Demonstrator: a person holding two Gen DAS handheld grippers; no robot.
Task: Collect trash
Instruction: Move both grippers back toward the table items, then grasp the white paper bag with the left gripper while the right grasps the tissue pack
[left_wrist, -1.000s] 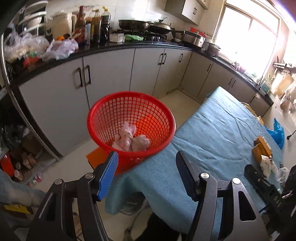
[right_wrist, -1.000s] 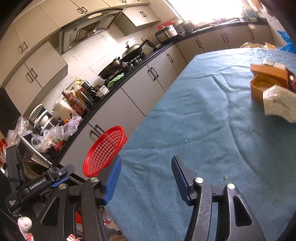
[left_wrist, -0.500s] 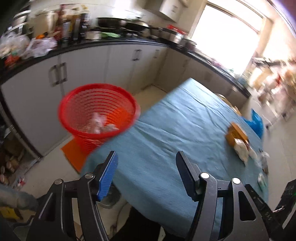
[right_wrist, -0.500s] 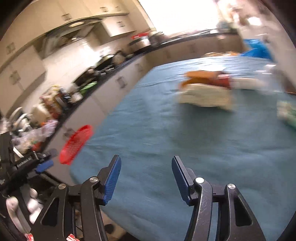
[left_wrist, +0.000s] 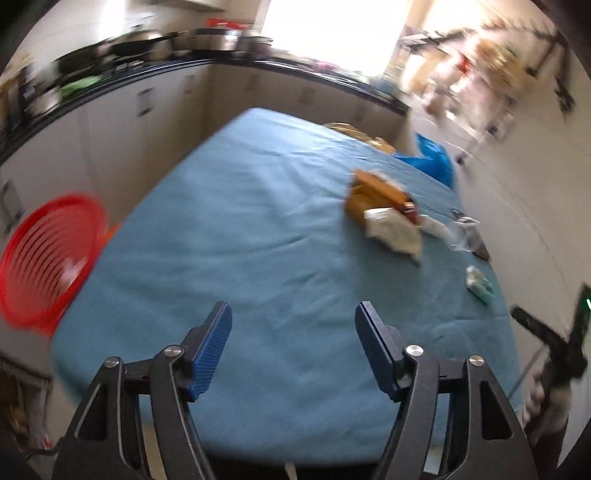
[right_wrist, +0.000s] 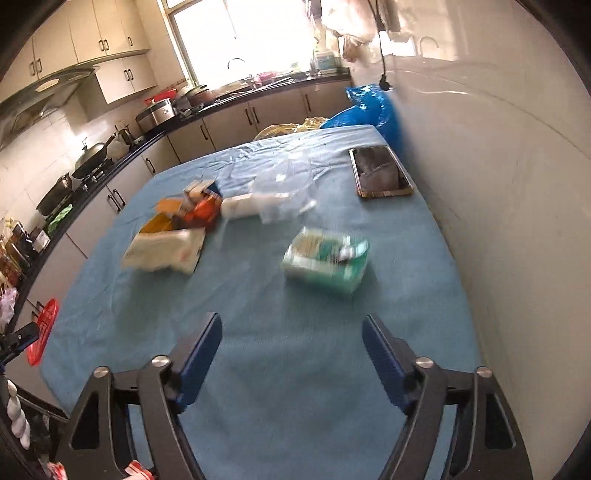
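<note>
Both jaws spread, empty; red basket (left_wrist: 48, 254) holds some scraps, but the green packet (right_wrist: 325, 258) and wrappers (right_wrist: 166, 251) remain on my worktop (right_wrist: 258, 332).

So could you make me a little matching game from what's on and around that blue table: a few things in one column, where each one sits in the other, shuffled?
Things:
1. red basket
2. green and white packet
3. phone
4. blue plastic bag

Places:
A. lying flat on the cloth near the wall edge of the table
B. off the table, past its far corner by the wall
C. on the cloth straight ahead of the open right gripper
D. beside the table's edge on the cabinet side, not on the cloth

Pairs: 1-D, 2-C, 3-A, 4-B
</note>
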